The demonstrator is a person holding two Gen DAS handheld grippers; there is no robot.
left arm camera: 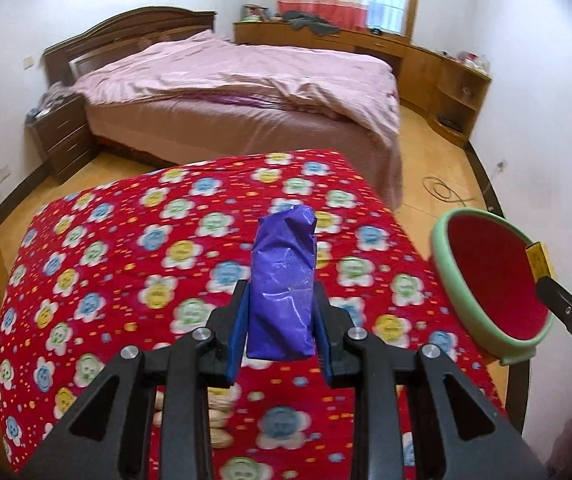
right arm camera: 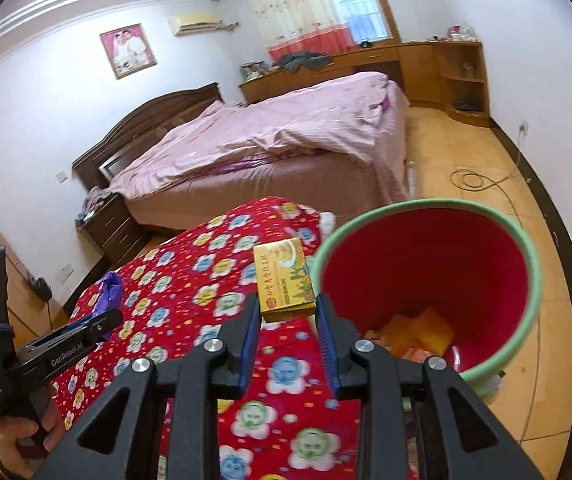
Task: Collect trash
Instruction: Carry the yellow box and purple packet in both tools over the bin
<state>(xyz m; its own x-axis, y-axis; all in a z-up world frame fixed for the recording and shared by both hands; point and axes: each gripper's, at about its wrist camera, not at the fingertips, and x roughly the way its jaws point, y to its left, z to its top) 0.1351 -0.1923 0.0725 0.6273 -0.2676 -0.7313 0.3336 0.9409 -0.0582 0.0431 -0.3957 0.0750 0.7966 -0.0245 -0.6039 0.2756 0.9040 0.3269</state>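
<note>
Above the flowered tabletop point(left arm camera: 126, 264), your left gripper point(left arm camera: 280, 300) jaws clamp a crumpled purple wrapper point(left arm camera: 284, 284), long axis pointing away from you. Your right gripper point(right arm camera: 286, 312) jaws, narrowly apart, hold a yellow box point(right arm camera: 286, 284) lengthwise beside the red bin point(right arm camera: 526, 264).

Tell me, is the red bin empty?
Not empty. The right wrist view shows yellow and orange trash lying at the bottom of the red bin.
</note>
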